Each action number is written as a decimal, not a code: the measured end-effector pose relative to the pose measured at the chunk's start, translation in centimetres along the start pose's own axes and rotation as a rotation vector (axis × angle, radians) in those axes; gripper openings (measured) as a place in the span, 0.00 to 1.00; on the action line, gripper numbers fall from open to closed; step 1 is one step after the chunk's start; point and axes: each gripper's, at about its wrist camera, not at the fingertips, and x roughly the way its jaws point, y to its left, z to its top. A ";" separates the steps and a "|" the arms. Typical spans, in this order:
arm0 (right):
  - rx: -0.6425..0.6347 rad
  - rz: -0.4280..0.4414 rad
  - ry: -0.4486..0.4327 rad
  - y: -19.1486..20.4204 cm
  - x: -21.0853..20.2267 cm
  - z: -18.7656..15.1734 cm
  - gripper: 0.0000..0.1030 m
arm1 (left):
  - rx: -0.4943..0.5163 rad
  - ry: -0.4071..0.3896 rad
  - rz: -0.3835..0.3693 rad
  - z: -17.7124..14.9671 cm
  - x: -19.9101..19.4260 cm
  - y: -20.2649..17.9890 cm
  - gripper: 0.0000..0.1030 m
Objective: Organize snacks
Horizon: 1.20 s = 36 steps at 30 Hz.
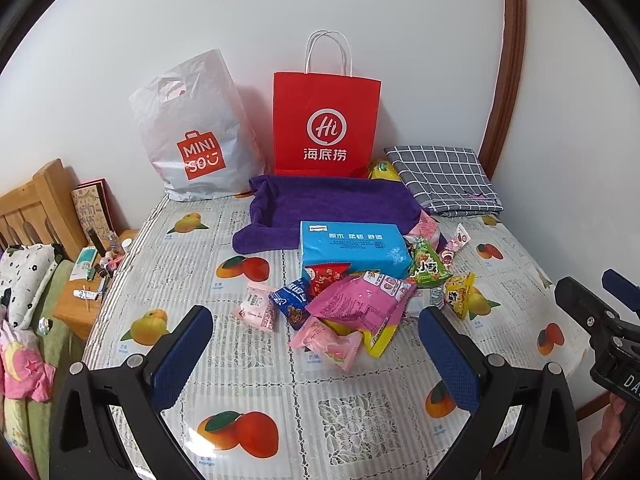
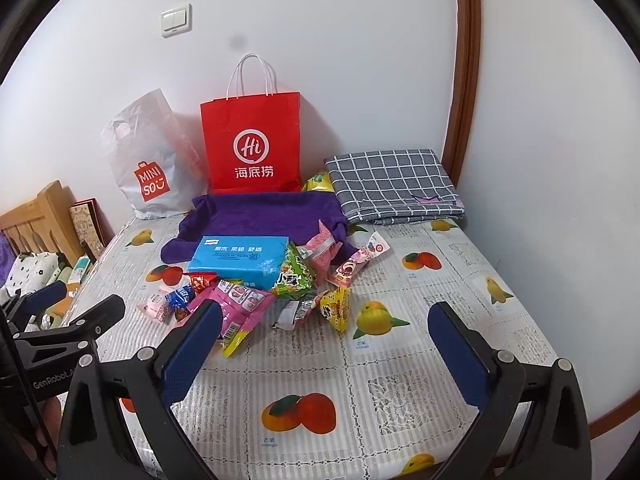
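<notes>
Snacks (image 1: 352, 300) lay heaped before a blue tissue pack (image 1: 354, 246) on the table (image 1: 280, 400), while the left gripper (image 1: 316, 334) and right gripper (image 2: 326, 330) hovered wide, empty.

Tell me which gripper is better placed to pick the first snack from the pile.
Probably the left gripper: open, with the snack pile centred between its fingers. The right gripper, also open, has it off to its left.
</notes>
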 end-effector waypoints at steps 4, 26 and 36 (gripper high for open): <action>0.002 -0.002 0.001 0.0 0.0 0.0 0.99 | 0.005 0.002 -0.002 0.1 -0.1 0.0 1.00; 0.013 -0.009 0.003 -0.4 0.1 -0.2 0.99 | 0.007 0.001 -0.007 0.3 0.0 -0.2 1.00; 0.009 -0.002 -0.006 -0.3 -0.2 0.0 0.99 | 0.011 -0.005 -0.011 0.2 0.1 -0.3 1.00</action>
